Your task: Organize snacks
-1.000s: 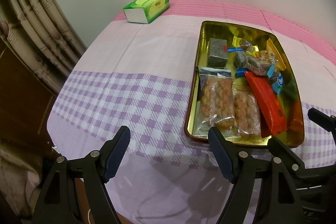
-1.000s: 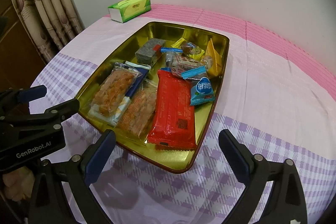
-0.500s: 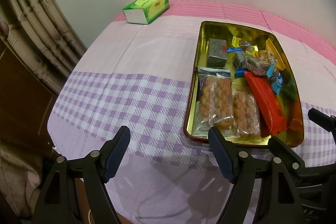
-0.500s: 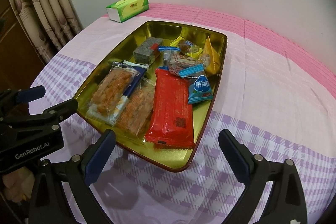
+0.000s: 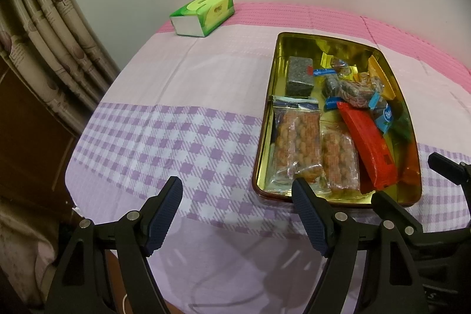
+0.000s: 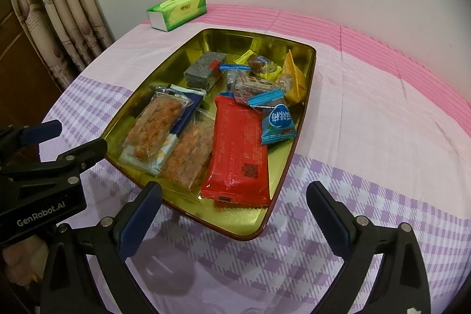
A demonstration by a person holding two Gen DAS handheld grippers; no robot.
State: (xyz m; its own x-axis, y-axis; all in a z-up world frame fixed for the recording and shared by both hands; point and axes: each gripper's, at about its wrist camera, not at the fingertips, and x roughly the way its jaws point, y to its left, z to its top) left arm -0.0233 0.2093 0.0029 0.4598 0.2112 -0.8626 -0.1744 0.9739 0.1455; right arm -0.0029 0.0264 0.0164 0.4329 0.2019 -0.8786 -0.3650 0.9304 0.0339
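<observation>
A gold metal tray (image 6: 253,33) sits on the pink and purple checked tablecloth (image 6: 368,114) and holds wrapped snacks. Among them are a red packet (image 6: 238,149), two clear-wrapped orange brittle bars (image 6: 153,125), a grey block (image 6: 204,69), a blue candy (image 6: 278,122) and a yellow packet (image 6: 294,78). My right gripper (image 6: 234,196) hovers open above the tray's near end, holding nothing. My left gripper (image 5: 237,208) is open and empty over the cloth, just left of the tray (image 5: 265,119). The red packet (image 5: 368,143) lies along the tray's right side there.
A green tissue box (image 5: 203,13) stands at the far left of the table by the white wall. Curtains (image 5: 53,28) and dark wooden furniture lie left of the table edge. In the right wrist view the left gripper (image 6: 70,137) shows at the left.
</observation>
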